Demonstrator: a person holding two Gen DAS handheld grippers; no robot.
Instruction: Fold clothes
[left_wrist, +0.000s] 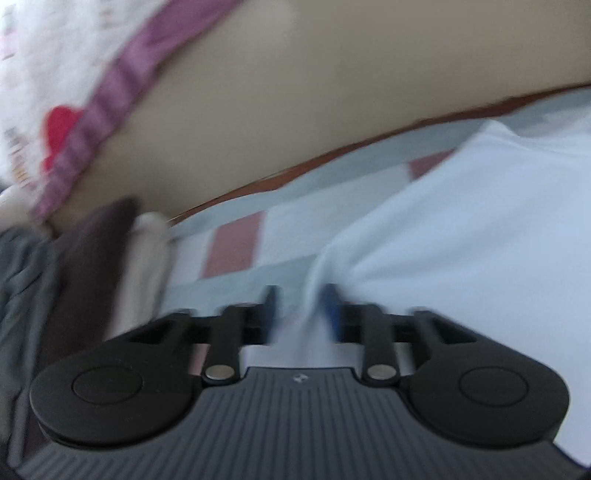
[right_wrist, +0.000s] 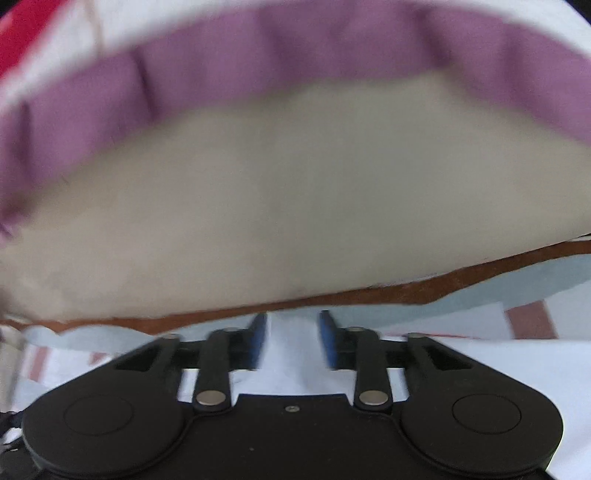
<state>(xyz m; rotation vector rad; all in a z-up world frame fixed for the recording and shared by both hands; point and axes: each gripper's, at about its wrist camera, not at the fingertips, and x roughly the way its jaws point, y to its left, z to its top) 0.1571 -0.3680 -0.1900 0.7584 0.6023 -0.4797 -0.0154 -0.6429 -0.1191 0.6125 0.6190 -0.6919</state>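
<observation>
Garment (left_wrist: 461, 229) edge between claws (blurred)

A soft white cloth (left_wrist: 461, 229) covers the bed right in front, so there is nothing hard to bump into there. Just left of the white cloth, a stack of folded clothes (left_wrist: 96, 266) blocks the way. Beyond the white cloth, a beige wall (right_wrist: 295, 192) closes off the far side.

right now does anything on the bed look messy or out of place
The white garment lies rumpled, a ridge of it bunched between the left gripper's open jaws. Nothing else stands out, though both views are blurred.
</observation>
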